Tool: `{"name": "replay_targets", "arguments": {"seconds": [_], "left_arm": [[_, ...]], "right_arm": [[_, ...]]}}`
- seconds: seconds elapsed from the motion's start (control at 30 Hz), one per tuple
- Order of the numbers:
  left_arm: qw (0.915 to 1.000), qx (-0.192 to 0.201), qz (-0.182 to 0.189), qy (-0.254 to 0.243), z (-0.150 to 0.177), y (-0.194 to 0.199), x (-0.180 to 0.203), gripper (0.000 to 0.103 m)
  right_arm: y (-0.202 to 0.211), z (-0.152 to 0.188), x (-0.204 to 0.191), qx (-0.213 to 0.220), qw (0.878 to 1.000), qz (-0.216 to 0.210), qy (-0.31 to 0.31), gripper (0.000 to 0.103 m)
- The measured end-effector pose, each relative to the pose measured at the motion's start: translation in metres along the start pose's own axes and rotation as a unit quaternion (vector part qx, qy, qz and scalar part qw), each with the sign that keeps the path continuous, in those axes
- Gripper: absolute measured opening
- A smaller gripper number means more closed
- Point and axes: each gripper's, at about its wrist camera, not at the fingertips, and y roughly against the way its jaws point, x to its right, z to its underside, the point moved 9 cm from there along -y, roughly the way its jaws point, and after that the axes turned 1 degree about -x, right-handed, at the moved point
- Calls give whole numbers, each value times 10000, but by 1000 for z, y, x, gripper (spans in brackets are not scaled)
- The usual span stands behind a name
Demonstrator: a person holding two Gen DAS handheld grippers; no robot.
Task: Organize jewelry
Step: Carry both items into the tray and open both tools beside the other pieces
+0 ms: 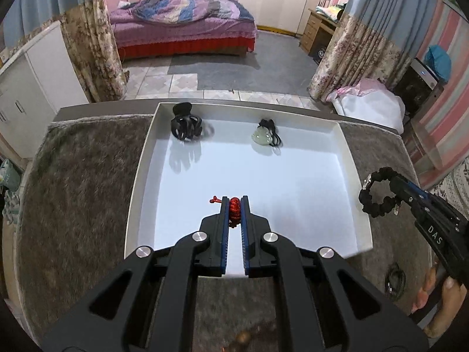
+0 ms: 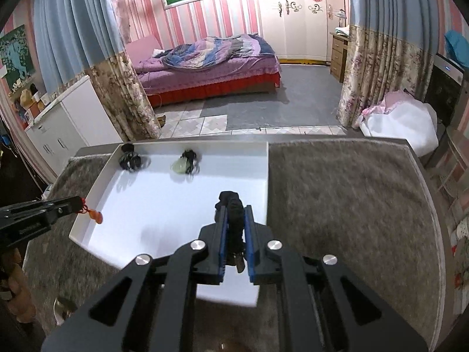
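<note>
While hair claw (image 1: 186, 125) and jade pendant (image 1: 263, 138) lie at white tray (image 1: 137, 176) far wall, left gripper (image 1: 234, 209) jaws pinch red charm (image 1: 234, 211), right gripper (image 2: 234, 223) jaws clamp black beaded bracelet (image 2: 231, 205) above tray; both not yet placed.

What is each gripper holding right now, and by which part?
Left gripper: red charm, pinched across its body. Right gripper: black braided bracelet, clamped across one side of its loop.

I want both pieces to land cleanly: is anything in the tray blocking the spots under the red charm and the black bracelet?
Nothing visible does. The red charm in the left gripper and the black bracelet in the right gripper hang over bare white tray floor; the black hair claw and pale pendant sit along its far wall.
</note>
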Motion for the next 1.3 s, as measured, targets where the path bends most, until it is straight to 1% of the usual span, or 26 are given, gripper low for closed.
{"name": "replay_targets", "arguments": {"seconds": [0.1,0.23,0.43,0.5,0.6,0.73,0.87,0.93,0.97,1.03,1.1,1.13,1.17,1.2,1.3], "left_arm": [[9999,-155,-19,8,-19,-23,-4,5],[9996,-215,-73,-161,-44,-50,0,5],[9990,-364,15,-267,-74,-98,10,5],[9989,-350,-10,-297,-79,-108,10,5],[9985,-306,-220,-405,-87,-127,8,5],[9974,-411,-428,-397,-94,-149,-1,5],[9969,-458,-474,-440,-99,-162,-3,5],[9967,-489,-486,-432,-99,-166,-4,5],[9966,-504,-488,-421,-100,-168,-4,6],[9964,-504,-529,-427,-99,-169,-4,6],[9959,-504,-583,-478,-98,-166,-3,12],[9957,-510,-594,-500,-97,-164,-1,23],[9955,-507,-612,-519,-95,-161,-1,33],[9954,-482,-631,-537,-95,-157,-1,35],[9954,-375,-606,-634,-93,-132,5,38]], "right_arm": [[-20,-15,-5,-27,10000,18,34,10],[-51,-33,-14,-112,9998,57,128,10],[-91,-44,-15,-237,9996,45,147,10],[-101,-47,-16,-287,9995,27,135,10],[-117,-48,-12,-353,9992,128,152,10],[-137,-45,-1,-555,9979,295,156,10],[-147,-45,4,-647,9968,430,185,10],[-153,-42,5,-768,9956,490,233,11],[-157,-40,5,-855,9947,507,241,13],[-161,-37,6,-954,9935,562,272,14],[-162,-35,8,-995,9926,638,294,14],[-161,-35,9,-1007,9923,660,300,17],[-158,-35,10,-991,9924,662,295,29],[-154,-37,9,-944,9929,659,292,38],[-131,-45,2,-754,9954,524,278,41]]}}
